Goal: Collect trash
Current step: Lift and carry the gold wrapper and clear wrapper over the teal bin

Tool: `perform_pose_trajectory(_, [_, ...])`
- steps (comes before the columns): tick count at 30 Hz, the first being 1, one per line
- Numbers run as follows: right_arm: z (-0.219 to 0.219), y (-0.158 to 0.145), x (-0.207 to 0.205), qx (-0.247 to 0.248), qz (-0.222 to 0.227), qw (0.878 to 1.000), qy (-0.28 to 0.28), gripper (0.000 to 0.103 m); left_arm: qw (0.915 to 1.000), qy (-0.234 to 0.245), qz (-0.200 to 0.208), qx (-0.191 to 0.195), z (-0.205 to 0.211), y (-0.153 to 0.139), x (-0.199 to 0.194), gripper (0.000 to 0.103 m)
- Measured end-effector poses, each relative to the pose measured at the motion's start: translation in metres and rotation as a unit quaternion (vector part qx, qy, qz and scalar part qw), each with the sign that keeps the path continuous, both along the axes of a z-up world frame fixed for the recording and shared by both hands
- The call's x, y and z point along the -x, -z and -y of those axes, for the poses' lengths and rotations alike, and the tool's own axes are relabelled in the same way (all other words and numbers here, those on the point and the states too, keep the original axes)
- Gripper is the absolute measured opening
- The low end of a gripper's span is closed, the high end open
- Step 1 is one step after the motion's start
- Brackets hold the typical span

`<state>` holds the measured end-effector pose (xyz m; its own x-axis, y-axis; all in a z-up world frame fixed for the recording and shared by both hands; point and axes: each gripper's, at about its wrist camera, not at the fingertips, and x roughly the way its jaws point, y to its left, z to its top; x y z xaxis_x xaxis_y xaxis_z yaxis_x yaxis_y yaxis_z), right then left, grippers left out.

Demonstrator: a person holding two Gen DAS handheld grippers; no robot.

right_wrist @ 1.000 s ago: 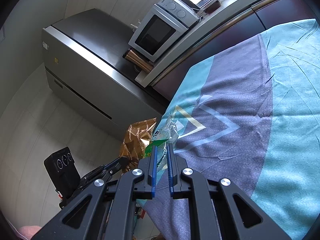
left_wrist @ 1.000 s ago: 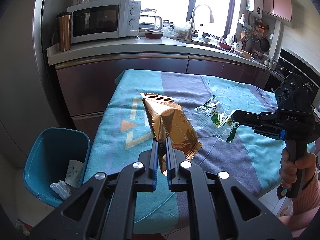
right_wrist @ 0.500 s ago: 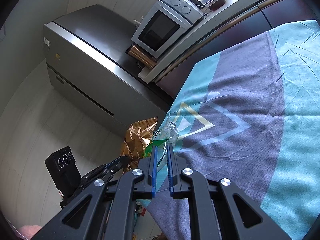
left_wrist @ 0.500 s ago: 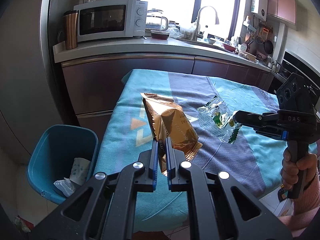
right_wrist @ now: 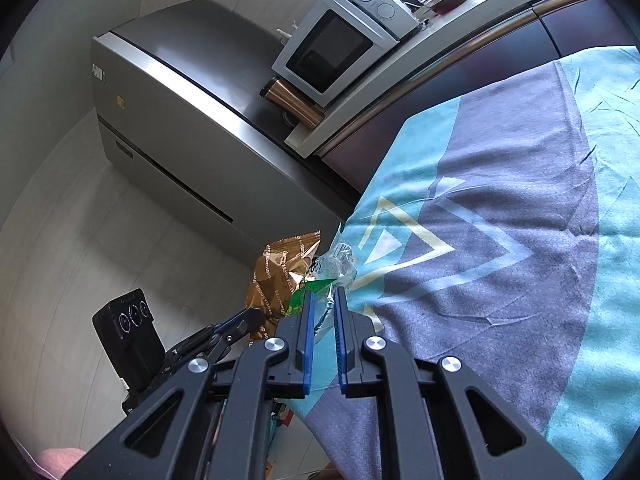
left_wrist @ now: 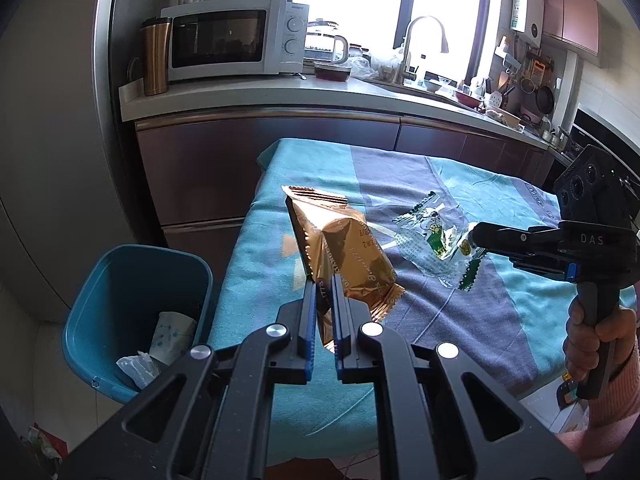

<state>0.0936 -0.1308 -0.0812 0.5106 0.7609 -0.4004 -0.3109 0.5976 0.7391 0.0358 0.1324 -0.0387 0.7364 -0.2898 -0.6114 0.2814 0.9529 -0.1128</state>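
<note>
Against the pictures from a second ago the grips are unchanged: each claw is clamped on its piece of trash just as before, and neither piece has slipped. What has changed is the view from the left wrist — the blue bin (left_wrist: 136, 320) now sits larger and nearer the middle of that view, and more of its inside shows. I judge both wrappers are lifted clear and on their way to the bin, with the drop itself not yet begun.

The left claw (left_wrist: 323, 292) has its jaws narrow, pinched on the lower corner of the gold wrapper (left_wrist: 340, 248), which stands up from the grip above the near edge of the table (left_wrist: 480, 320), to the right of the bin. The right claw (right_wrist: 322, 300) is likewise narrow, nipping the clear wrapper with green print (right_wrist: 328, 272); seen from the left wrist this wrapper (left_wrist: 436, 240) hangs over the cloth further from the bin than the gold one.

The left claw points forward and somewhat downward over the table's edge, the bin down to its left. The right claw is held nearly level and aimed across towards the bin side; a hand (left_wrist: 588, 340) in a pink sleeve grips its handle from below. The bin already holds some crumpled white paper (left_wrist: 160, 352).
</note>
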Motion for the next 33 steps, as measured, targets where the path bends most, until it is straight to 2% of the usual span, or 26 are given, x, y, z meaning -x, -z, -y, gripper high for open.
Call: perform_pose_trajectory(33, [-0.049,-0.003,-0.017,-0.001,-0.001,0.998,-0.055,0.008,0.9982,-0.059,0.002,0.009,-0.052,0.002,0.006,0.008])
